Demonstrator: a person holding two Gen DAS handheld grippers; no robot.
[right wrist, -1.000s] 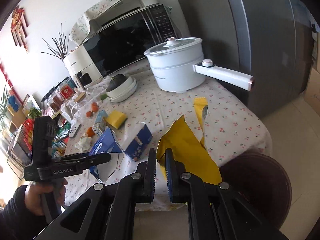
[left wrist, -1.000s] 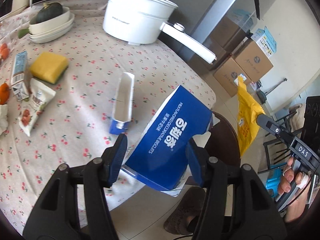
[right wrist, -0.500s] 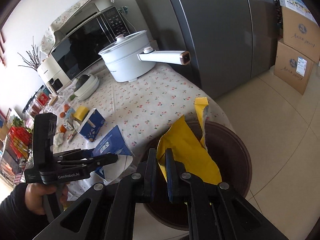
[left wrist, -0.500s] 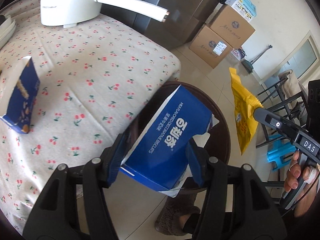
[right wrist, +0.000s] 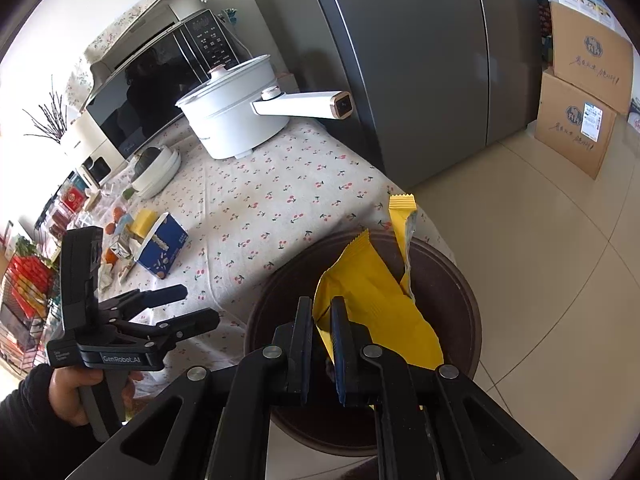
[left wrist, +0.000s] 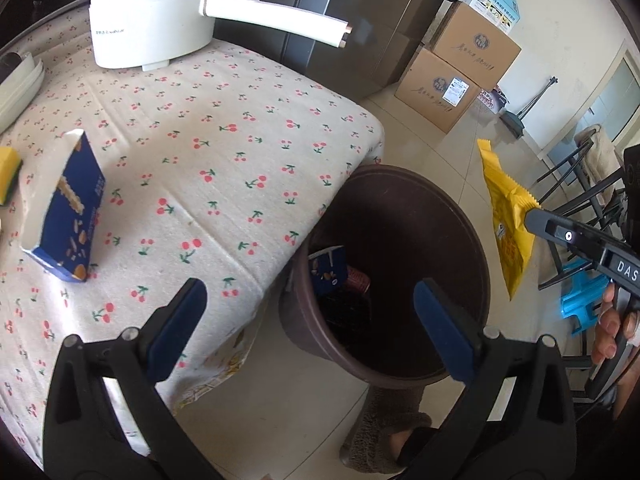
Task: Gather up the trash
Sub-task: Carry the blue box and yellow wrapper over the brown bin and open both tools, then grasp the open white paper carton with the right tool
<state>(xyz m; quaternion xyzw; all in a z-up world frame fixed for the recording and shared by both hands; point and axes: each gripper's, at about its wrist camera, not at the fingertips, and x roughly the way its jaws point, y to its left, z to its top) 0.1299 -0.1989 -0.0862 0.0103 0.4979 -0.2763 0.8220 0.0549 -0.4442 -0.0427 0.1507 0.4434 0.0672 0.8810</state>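
Observation:
My left gripper is open and empty above the dark brown trash bin beside the table. A blue snack package lies inside the bin. My right gripper is shut on a yellow wrapper and holds it over the bin. The wrapper also shows in the left wrist view, right of the bin. The left gripper shows in the right wrist view, open at the table edge. A blue biscuit box stands on the table; it shows in the right wrist view too.
A white electric pot with a long handle stands at the table's back. A yellow sponge and small packets lie at the far left. Cardboard boxes stand on the floor by the grey fridge. A slippered foot is below the bin.
My left gripper opened and let the blue package drop into the bin. My right gripper moved further over the bin with the yellow wrapper.

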